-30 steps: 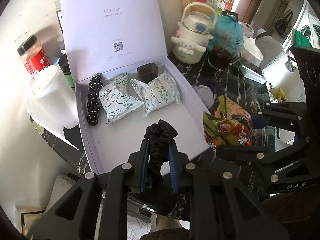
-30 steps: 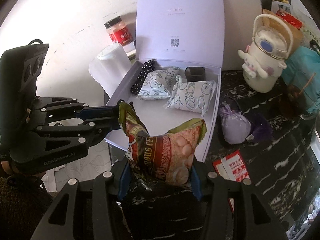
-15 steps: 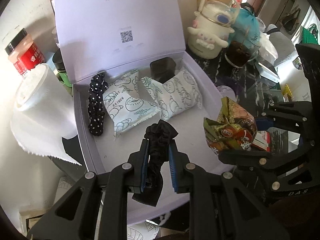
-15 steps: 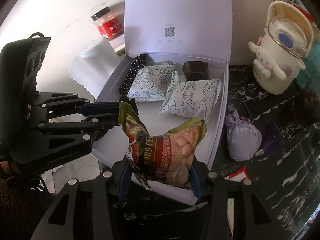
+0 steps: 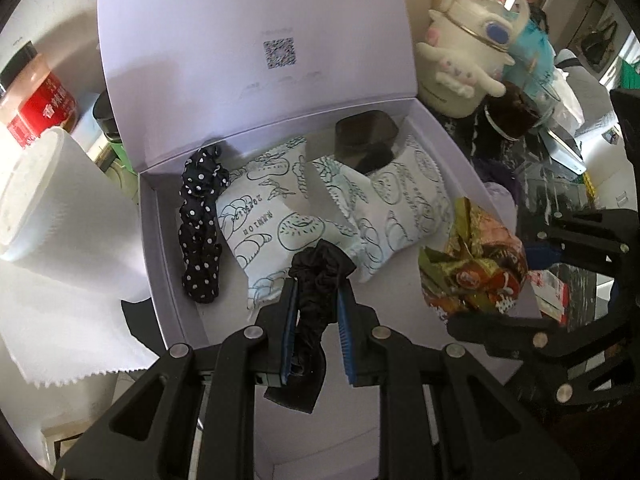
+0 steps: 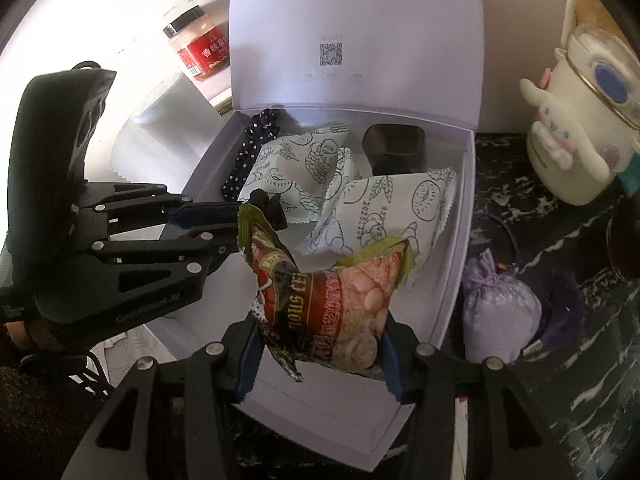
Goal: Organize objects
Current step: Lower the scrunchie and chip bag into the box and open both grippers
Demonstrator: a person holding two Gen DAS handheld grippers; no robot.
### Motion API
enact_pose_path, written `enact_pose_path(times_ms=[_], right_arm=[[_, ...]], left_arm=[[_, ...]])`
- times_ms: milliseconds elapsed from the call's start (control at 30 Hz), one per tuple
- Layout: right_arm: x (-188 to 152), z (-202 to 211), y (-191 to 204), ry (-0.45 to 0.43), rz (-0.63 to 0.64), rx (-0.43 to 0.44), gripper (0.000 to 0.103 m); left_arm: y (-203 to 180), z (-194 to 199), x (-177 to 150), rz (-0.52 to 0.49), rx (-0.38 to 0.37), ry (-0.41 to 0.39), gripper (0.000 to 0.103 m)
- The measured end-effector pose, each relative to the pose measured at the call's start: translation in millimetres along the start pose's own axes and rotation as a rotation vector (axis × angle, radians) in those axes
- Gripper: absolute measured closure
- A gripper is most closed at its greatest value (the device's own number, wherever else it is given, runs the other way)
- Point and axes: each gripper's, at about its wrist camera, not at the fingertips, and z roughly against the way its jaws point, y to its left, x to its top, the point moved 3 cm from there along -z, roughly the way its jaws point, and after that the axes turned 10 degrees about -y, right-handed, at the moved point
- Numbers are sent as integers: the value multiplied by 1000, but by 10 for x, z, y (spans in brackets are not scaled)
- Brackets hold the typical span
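The left gripper jaws clench a black scrunchie, long axis running 12 to 6, above the open box. At 3 o'clock, the right gripper jaws grasp an upright snack bag over the box.

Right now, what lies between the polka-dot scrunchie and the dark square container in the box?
In the left wrist view, one white printed snack packet lies between polka-dot scrunchie and dark container.

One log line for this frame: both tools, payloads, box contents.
left tool: shut on black scrunchie, over box | right tool: shut on snack bag, over box | box: open, dotted scrunchie, two pastry packs
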Motion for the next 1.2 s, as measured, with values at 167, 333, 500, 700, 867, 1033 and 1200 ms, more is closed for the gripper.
enact_pose_path(times_ms=[167,333,500,700,867,1033,1200], right_arm=[[22,-95,-29,13,0,4,52],[43,-145,-51,14,3,-3,52],[33,-191,-75,20,0,-17,51],[15,-239,-76,42,1,-48,50],[2,-204,-16,41,45,-86,48],[-6,-90,0,19,40,-83,40],[7,43,15,-14,55,-105,38]], left_arm=[[9,-94,1,-5,2,9,85],[14,-167,-12,-4,6,20,85],[32,-252,-25,12,15,39,84],[-37,-296,-42,-10,27,54,83],[-74,-297,-52,-6,33,63,80],[-80,-250,-47,21,46,67,74],[-89,-165,-26,55,57,57,72]])
